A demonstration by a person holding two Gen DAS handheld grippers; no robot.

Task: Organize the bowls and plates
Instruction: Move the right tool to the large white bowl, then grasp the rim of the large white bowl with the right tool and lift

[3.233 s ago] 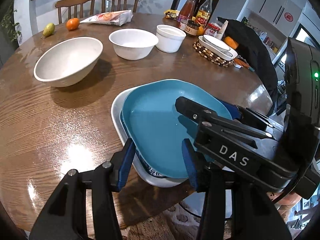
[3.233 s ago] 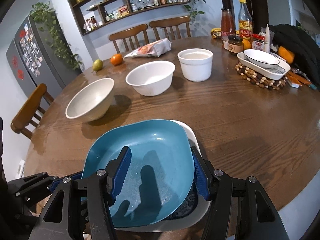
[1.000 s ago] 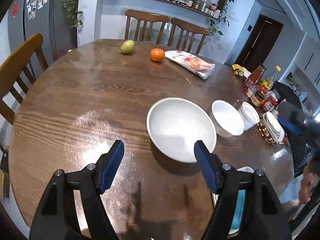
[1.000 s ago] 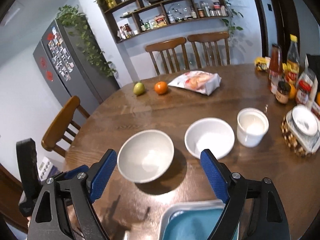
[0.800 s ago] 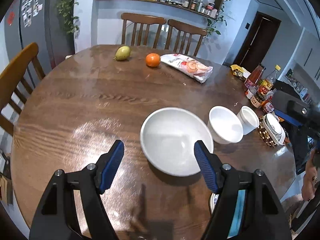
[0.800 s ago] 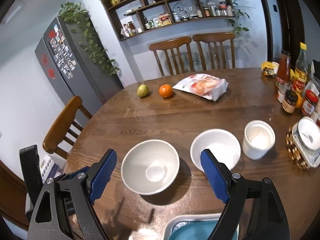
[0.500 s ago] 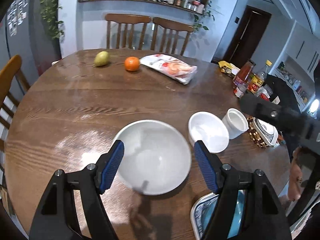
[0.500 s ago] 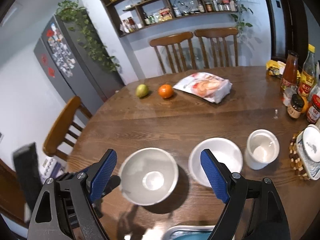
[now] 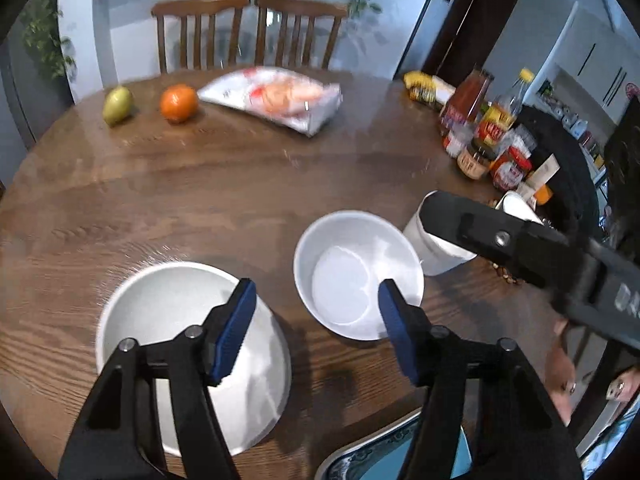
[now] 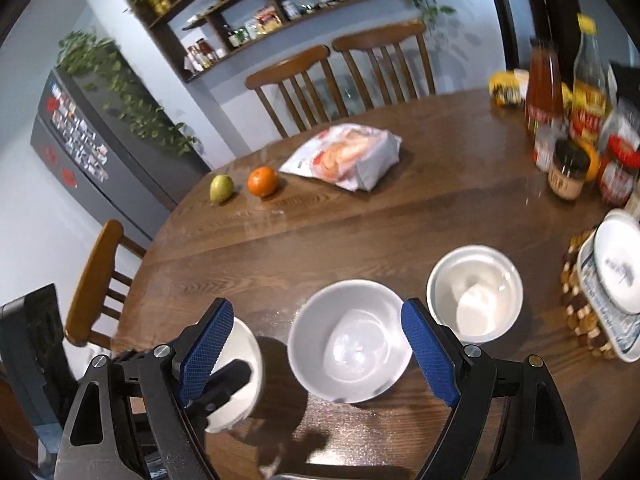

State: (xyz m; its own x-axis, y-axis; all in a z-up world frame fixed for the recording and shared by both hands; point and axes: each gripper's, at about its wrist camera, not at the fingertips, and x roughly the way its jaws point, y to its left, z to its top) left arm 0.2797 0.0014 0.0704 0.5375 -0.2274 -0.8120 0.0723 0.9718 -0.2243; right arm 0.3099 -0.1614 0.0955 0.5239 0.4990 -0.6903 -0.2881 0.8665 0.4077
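Three white bowls stand in a row on the round wooden table [image 9: 240, 192]. The large bowl [image 9: 176, 328] lies under my left gripper [image 9: 316, 320], which is open and empty, its left finger over the bowl's right rim. The medium bowl [image 9: 356, 272] sits between the left fingers and also between the fingers of my right gripper [image 10: 316, 352], which is open and empty above it [image 10: 348, 340]. The small deep bowl [image 10: 474, 292] stands to its right. A blue plate on a white plate [image 9: 376, 456] shows at the near edge.
A pear [image 9: 117, 105], an orange [image 9: 179, 103] and a snack bag [image 9: 276, 98] lie at the far side. Sauce bottles and jars [image 10: 576, 128] crowd the right edge beside a beaded trivet with dishes [image 10: 608, 292]. Chairs [image 10: 340, 80] stand behind the table.
Both grippers left the stacked plates, rose, then swung right and dropped toward the bowls. The medium bowl now sits between both pairs of fingers. The bowls have not moved.
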